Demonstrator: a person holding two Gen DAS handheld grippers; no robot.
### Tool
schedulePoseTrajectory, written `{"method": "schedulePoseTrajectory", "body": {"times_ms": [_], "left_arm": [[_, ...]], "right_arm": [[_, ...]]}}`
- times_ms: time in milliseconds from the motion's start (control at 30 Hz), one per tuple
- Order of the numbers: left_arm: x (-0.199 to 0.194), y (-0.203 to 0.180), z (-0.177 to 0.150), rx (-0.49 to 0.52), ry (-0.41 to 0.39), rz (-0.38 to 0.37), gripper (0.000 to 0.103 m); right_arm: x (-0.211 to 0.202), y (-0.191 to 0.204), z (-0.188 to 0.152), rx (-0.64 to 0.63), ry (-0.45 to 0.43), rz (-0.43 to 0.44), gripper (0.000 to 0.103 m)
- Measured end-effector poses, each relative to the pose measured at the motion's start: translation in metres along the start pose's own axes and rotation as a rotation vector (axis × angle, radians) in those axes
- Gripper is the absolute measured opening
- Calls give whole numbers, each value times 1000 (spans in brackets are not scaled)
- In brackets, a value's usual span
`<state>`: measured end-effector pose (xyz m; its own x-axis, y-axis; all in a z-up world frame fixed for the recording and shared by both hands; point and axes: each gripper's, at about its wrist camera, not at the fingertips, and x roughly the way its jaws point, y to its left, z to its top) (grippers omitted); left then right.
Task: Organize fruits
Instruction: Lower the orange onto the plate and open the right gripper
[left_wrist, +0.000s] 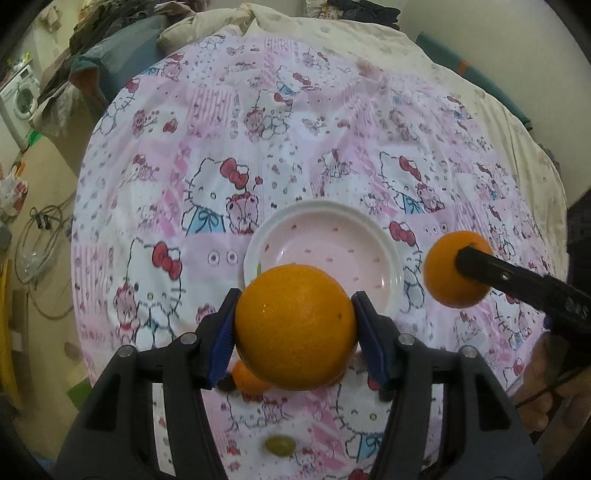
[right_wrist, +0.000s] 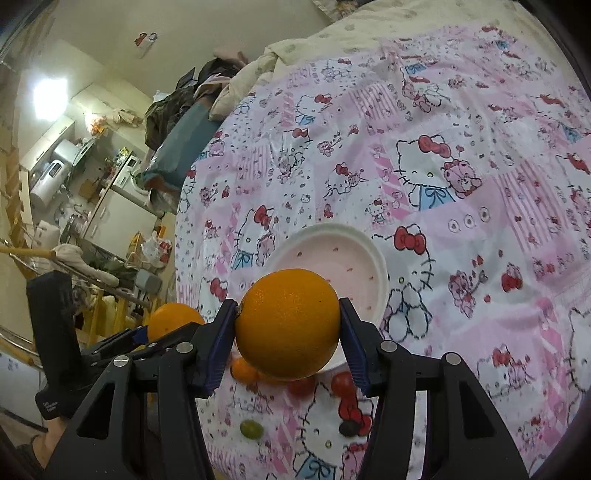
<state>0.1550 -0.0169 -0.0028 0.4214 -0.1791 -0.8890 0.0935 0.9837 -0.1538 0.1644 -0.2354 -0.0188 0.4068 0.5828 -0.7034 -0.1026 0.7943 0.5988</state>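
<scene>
On the cartoon-cat bedsheet sits one white-rimmed pink plate, and as far as I can see its bowl holds nothing; part of it is covered from both of my cameras by the fruit I carry. My left gripper is clamped on a large orange, blue pads pressed against its two sides, and the fruit hangs over the near rim of the plate in that view. My right gripper is likewise clenched around a second orange, which also overlaps the plate's near edge from its own camera. From the left wrist view I see that second orange just right of the plate with one black finger across it; from the right wrist view the left-hand orange shows to the left of the plate, partly behind the other gripper's fingers. So I count two big oranges, both lifted clear of the sheet. On the nearer side of the plate, loose fruit lies on the sheet: one small orange citrus just at the plate's near-left edge, two small red fruits close below its near rim, one green grape farther toward me, and one small dark fruit near the grape, on the sheet's red print. More small pieces could be hidden behind the held oranges; I cannot tell. A bare hand shows at the lower right of the left camera, well to the right of the plate.
</scene>
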Motion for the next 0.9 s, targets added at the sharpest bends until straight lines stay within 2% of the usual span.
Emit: {"method": "schedulePoseTrajectory", "body": {"times_ms": [67,167,267,500,633,800,900], "left_arm": [[9,2,3,13,12,-17,56],[28,13,6,-19,66,-49,56],[43,25,12,-42,87,-8,56],[56,43,21,-91,118,1,56],[59,41,24,-83,128,-4,56],[62,42,27,-102,127,-6,56],[65,42,27,-110,133,-3,56]], "right_arm": [[15,-8,9,34,27,4,56],[39,-9,22,20,70,-20,56],[67,-9,33,10,108,-28,56],[138,-11,50,-35,179,-87,56],[168,-16,55,-50,213,-117,56],[178,-22,53,-49,230,-129,58],[177,-23,51,-55,231,-139,64]]}}
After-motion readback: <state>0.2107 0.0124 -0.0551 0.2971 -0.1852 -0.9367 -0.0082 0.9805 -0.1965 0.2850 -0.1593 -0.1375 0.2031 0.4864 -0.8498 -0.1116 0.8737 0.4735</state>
